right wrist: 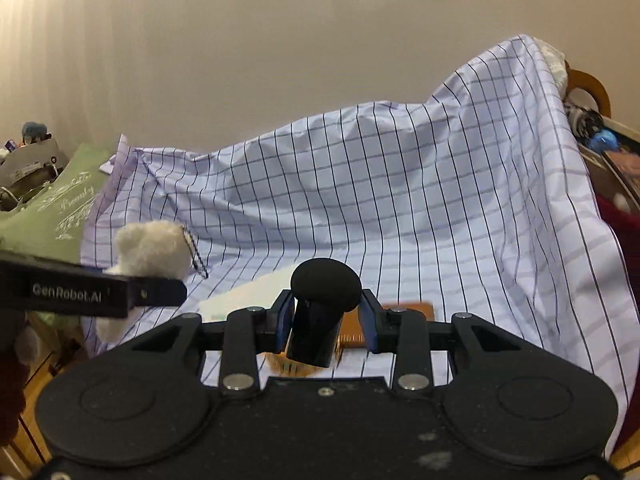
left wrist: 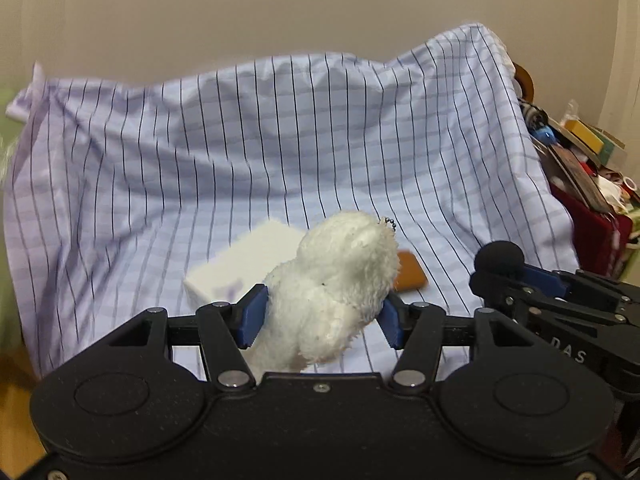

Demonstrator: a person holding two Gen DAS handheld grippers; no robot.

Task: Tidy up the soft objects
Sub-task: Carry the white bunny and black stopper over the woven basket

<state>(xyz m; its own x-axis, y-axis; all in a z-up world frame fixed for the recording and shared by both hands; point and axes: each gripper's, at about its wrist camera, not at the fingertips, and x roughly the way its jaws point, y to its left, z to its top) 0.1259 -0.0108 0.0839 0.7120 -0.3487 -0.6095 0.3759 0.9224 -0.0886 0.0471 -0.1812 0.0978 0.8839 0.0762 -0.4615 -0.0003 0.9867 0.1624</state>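
The left gripper (left wrist: 322, 312) is clamping a white plush toy (left wrist: 336, 280) at the lower centre of its frame, while the right gripper (right wrist: 326, 322) is pinching a black foam-tipped microphone (right wrist: 320, 304) low in its own view. Both are hanging over the striped sheet (left wrist: 280, 140), above a white box (left wrist: 236, 264) and a brown pouch (left wrist: 410, 276). Keeping both grips firm and lowering each thing gently onto bare cloth beside the box seems wisest.
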